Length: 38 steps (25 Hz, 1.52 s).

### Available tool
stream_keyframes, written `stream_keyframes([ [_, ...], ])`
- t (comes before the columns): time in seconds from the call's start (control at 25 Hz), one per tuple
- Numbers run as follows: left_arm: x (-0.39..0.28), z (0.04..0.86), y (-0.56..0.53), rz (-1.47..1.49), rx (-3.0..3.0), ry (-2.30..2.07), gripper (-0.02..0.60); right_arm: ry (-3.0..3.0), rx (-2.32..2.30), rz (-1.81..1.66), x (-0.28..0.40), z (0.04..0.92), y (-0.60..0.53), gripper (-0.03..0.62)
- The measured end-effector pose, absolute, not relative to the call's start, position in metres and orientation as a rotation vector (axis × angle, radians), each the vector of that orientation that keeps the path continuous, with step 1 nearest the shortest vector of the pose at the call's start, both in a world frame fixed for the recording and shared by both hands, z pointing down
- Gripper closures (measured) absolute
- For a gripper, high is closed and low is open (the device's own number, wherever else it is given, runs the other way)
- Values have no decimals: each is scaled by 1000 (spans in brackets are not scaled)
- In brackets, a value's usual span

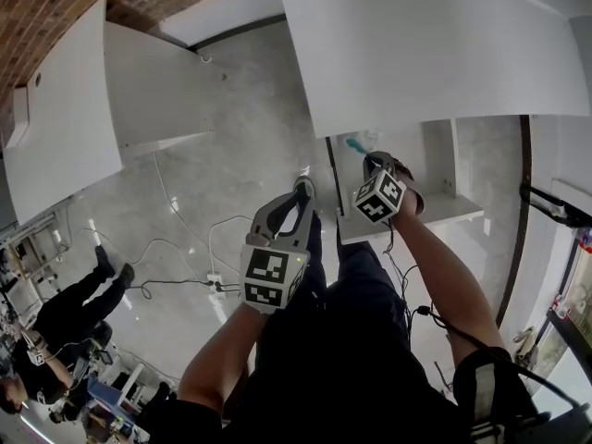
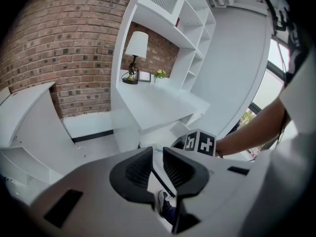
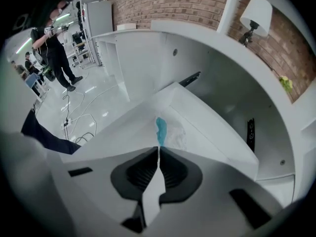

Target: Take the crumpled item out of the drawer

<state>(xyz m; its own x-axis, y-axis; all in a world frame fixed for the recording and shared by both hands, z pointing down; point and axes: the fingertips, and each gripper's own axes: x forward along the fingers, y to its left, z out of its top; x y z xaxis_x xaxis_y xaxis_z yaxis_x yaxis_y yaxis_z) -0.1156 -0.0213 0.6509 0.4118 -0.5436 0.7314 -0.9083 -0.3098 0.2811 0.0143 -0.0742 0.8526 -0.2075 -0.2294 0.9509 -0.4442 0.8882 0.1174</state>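
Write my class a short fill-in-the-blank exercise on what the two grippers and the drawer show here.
1. The crumpled item lies in the white ____.
2. Shut on its teal end is the ____.
3. The jaws of the left gripper stand ____, with nothing between them.
Missing words: drawer; right gripper; open.

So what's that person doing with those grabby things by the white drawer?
A person holds a tool in each hand. The right tool reaches into the open white drawer. Its jaws look closed on the edge of the crumpled teal and white item, which lies in the drawer, not yet lifted out. The left tool hangs beside it, jaws a little apart, holding nothing.
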Motion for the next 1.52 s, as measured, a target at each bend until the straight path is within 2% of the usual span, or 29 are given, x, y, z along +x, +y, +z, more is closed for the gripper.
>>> stream_keyframes([
  [0.52,-74,593,-45,625,2138,-1209,518,-1953,693,289,30,741,-58,585],
  [0.96,-65,551,-56,542,2177,-1223,518,-2203,971,625,29,628,-54,588],
  [1.52,-67,502,-73,443,2225,-1271,518,-2422,1167,638,29,499,-77,589],
])
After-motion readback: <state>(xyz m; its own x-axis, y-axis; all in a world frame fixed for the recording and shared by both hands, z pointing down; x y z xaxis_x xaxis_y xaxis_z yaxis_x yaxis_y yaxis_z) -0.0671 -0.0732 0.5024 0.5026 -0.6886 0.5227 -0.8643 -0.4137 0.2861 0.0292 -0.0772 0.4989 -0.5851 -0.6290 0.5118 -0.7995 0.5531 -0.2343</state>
